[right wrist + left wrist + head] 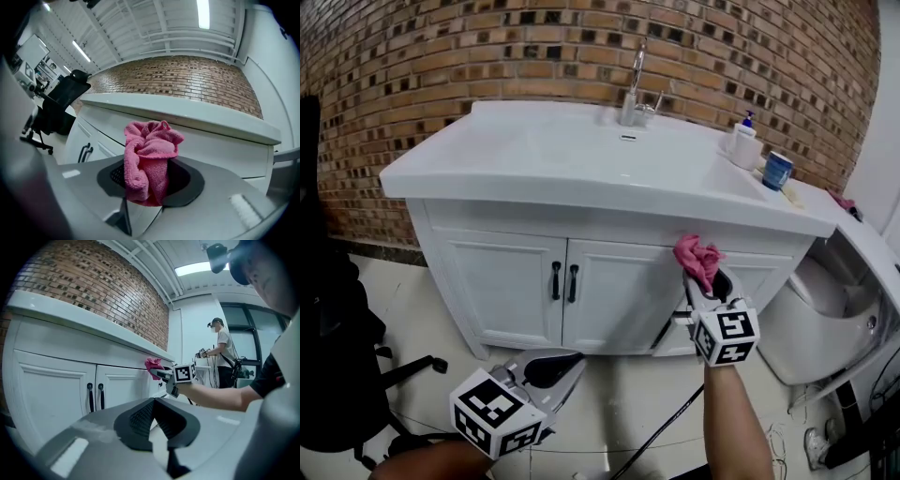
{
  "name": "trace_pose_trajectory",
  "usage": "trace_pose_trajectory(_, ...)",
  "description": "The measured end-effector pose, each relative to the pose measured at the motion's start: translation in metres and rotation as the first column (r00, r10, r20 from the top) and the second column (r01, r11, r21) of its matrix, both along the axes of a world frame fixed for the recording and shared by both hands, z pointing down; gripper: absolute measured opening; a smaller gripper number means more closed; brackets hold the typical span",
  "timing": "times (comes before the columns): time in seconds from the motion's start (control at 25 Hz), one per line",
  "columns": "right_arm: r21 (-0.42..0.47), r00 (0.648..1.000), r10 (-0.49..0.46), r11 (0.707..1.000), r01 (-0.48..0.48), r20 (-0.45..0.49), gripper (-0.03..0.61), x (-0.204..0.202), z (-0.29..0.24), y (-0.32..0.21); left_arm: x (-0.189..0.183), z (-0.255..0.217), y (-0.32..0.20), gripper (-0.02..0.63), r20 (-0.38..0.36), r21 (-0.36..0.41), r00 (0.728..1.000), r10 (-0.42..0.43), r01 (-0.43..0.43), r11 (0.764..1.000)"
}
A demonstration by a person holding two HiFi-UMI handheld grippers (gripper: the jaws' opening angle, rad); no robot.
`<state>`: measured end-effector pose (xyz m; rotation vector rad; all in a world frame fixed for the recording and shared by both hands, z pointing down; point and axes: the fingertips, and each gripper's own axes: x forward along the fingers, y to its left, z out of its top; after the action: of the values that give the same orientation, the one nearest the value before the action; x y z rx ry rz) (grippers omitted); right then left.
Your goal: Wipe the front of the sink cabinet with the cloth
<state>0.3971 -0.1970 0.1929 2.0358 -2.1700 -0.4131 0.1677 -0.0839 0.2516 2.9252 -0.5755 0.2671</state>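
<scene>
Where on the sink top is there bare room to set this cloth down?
Bare: the sink top's left end, left of the faucet. Crowded: the right back corner, with the soap bottle and blue cup.

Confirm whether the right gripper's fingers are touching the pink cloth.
Touching. The right gripper view shows the pink cloth bunched up between the fingers of the right gripper, which are shut on it.

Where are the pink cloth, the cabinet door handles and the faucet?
pink cloth (149,154), right gripper view, middle of the bunched fabric between the jaws.
door handles (555,280), head view, black bar of the left handle of the pair.
faucet (636,77), head view, its upright chrome neck.
</scene>
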Motion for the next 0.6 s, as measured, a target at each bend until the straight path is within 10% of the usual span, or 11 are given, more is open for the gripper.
trace_pose_trajectory(0.32, 0.104, 0.985, 0.011, 0.995, 0.007, -0.173, 0.161, -0.016, 0.005, -0.037, 0.003, 0.032, -0.015, 0.003, 0.023, -0.055, 1.0, 0.016, -0.014, 0.998)
trace_pose_trajectory(0.6, 0.159, 0.905, 0.089, 0.987, -0.024, -0.415, 0.16, -0.023, 0.019, -0.038, -0.013, 0.039, -0.032, 0.003, -0.023, -0.125, 1.0, -0.022, 0.019, 0.992)
